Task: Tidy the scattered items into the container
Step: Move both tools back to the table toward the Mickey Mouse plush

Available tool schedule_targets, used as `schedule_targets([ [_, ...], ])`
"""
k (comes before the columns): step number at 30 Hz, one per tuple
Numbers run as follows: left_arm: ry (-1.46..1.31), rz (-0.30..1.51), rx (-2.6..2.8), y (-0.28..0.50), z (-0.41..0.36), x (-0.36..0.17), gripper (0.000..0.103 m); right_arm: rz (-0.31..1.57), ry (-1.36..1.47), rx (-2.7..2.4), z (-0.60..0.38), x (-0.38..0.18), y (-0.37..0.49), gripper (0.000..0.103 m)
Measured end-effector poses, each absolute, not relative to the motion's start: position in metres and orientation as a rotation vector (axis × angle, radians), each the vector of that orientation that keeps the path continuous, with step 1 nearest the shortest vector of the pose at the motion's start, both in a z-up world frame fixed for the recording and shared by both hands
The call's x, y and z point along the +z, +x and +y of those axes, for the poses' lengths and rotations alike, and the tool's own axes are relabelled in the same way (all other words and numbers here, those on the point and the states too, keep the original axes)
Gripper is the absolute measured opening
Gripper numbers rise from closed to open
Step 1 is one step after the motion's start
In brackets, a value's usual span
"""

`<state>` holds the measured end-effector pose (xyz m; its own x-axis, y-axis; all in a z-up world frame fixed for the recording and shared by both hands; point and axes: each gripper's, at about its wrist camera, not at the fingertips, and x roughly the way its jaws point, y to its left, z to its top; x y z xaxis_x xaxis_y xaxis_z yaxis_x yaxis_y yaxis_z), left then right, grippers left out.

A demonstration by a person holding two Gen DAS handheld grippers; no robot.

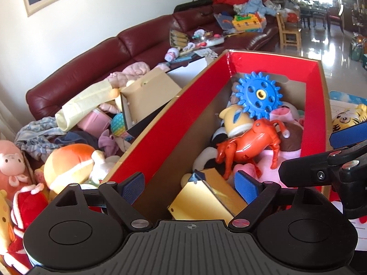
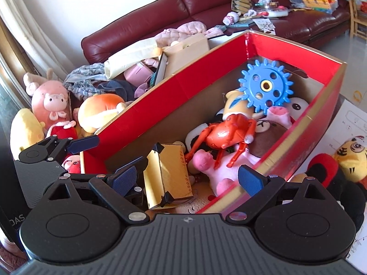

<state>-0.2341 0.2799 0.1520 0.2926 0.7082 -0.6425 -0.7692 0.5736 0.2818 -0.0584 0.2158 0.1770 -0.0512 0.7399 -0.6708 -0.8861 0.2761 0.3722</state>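
Where the box [image 2: 270,52] runs lengthwise away, toys fill it.

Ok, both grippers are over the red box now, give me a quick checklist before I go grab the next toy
1. Left gripper open, nothing held: ok.
2. Right gripper open, nothing held: ok.
3. Gold box inside the red box: ok.
4. Orange toy horse and blue gear inside: ok.
5. Toys left outside, such as the tiger plush and orange plush: not ok.
6. Room in the red box: ok, bare inner wall shows.
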Motion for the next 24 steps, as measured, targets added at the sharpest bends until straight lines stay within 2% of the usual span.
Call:
schedule_targets([
  [14,-0.008,0.767,0.821,-0.166,0.228,0.162,0.094,0.928,-0.02,1.165,0.134,0.177,0.009,0.097],
  [24,0.061,0.813,0.667,-0.106,0.185,0.135,0.094,1.016,0.138,0.92,0.05,0.136,0.071,0.097],
])
